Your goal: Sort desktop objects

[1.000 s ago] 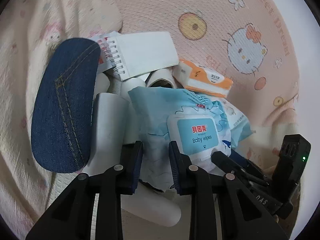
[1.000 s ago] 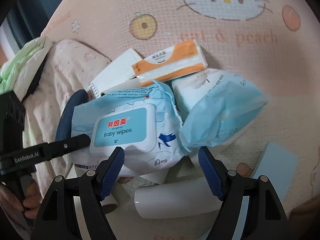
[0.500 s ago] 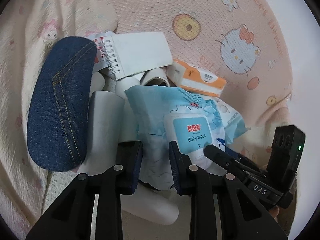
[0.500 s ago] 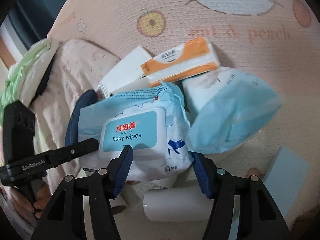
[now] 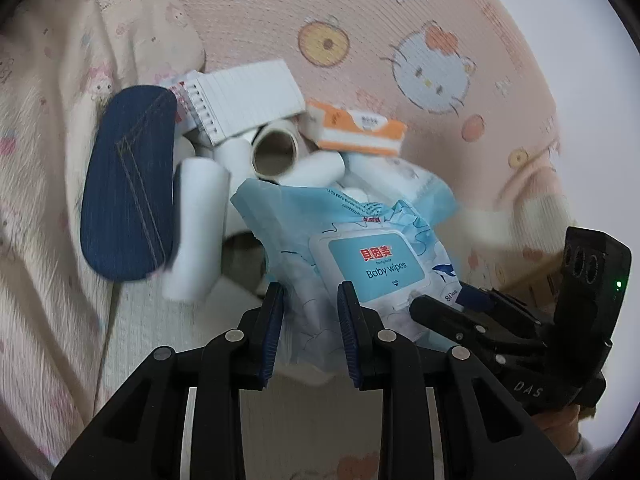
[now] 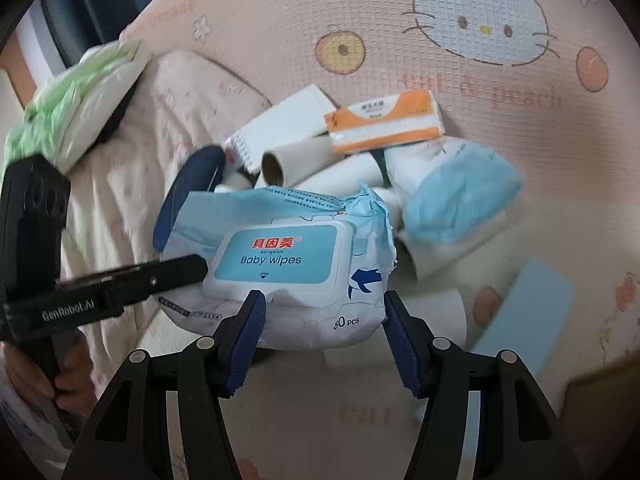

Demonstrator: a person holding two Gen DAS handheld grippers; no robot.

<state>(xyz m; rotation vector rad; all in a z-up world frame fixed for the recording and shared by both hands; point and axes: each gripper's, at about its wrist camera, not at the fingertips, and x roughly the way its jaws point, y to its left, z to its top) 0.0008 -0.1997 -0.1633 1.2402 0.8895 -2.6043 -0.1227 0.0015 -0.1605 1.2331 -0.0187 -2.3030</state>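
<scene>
Wipes first: the baby wipes pack [image 6: 296, 276] sits between our two grippers, raised over the heap of clutter on the pink cartoon mat [image 6: 460, 128]. In the right wrist view its long axis runs left to right across the frame, the hard flip lid [image 6: 280, 258] faces up toward the camera, and its print reads upright. The crinkled sealed end points away, toward the pile.

Our right gripper [image 6: 320, 334] has its blue-padded fingers [image 6: 244, 338] closed on the near end of the pack, one at each lower corner. Our left gripper [image 5: 310, 328] pinches the pack's thin side flap between nearly closed pads [image 5: 272, 328].

Behind the pack we see white paper rolls [image 5: 196, 232], one cardboard tube [image 5: 276, 154] showing its open end toward us, a spiral notepad [image 5: 244, 100], and an orange tissue packet [image 6: 384, 122] lying across the far side. A denim pouch [image 5: 128, 200] lies lengthwise to the left of the rolls. A second blue wipes bag [image 6: 460, 200] rests to the right, with a pale blue card [image 6: 524, 312] well apart from it.
</scene>
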